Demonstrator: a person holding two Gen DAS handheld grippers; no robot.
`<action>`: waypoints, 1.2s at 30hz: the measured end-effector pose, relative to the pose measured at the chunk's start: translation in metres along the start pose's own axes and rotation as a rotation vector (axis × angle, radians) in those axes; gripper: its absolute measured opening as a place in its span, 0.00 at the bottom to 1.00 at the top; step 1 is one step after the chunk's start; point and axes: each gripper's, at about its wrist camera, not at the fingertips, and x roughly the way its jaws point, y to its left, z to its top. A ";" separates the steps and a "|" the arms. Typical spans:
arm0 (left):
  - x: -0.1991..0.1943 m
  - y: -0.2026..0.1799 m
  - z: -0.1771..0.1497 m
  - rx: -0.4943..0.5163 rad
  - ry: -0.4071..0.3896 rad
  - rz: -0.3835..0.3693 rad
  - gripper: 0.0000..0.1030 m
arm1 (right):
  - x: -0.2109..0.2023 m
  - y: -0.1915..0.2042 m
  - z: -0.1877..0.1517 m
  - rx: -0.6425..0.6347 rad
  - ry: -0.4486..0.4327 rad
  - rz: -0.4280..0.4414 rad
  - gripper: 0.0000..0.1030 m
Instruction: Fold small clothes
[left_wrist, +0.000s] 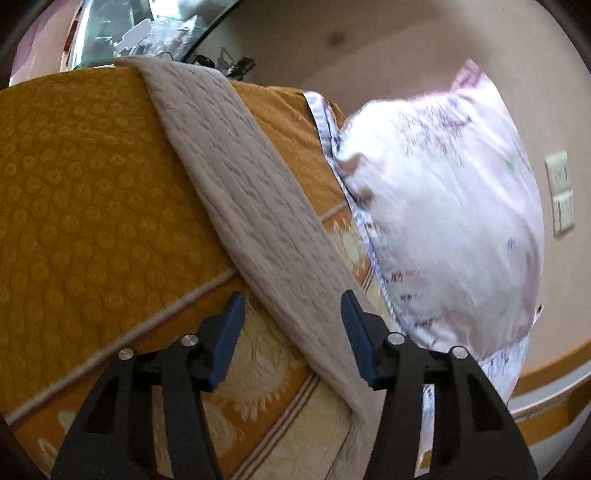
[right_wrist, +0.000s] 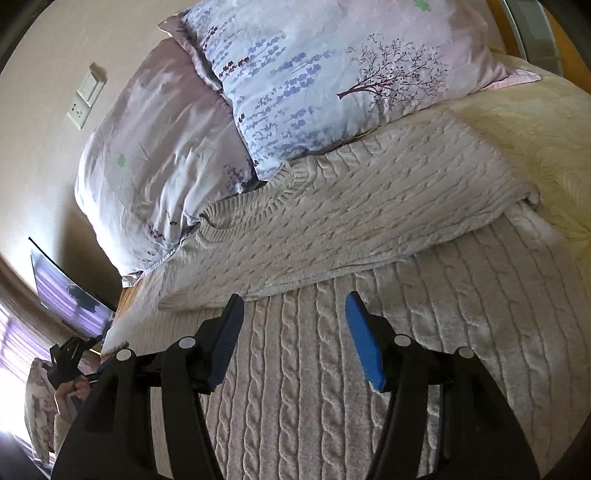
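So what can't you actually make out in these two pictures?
- Sweater: right view, lower part cut off behind the right gripper; its full shape is unclear.
- Pillow: left view, print smeared by blur.
- Clutter beyond the bed: left view, too small and dim.
- Left gripper: open, nothing between its fingers; its handle is out of frame.

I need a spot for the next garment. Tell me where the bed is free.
Free: the orange bedspread left of the beige knit sweater. Crowded: the head of the bed, where two pillows touch the sweater's folded part.
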 end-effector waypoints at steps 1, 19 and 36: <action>0.001 0.001 0.003 -0.007 -0.007 0.001 0.50 | 0.001 0.000 0.000 0.001 0.002 0.000 0.58; 0.008 0.008 0.027 -0.075 -0.065 -0.002 0.05 | 0.002 -0.004 -0.002 0.022 0.012 0.034 0.60; 0.069 -0.233 -0.197 0.640 0.313 -0.354 0.06 | -0.018 0.000 0.003 -0.004 -0.008 0.049 0.60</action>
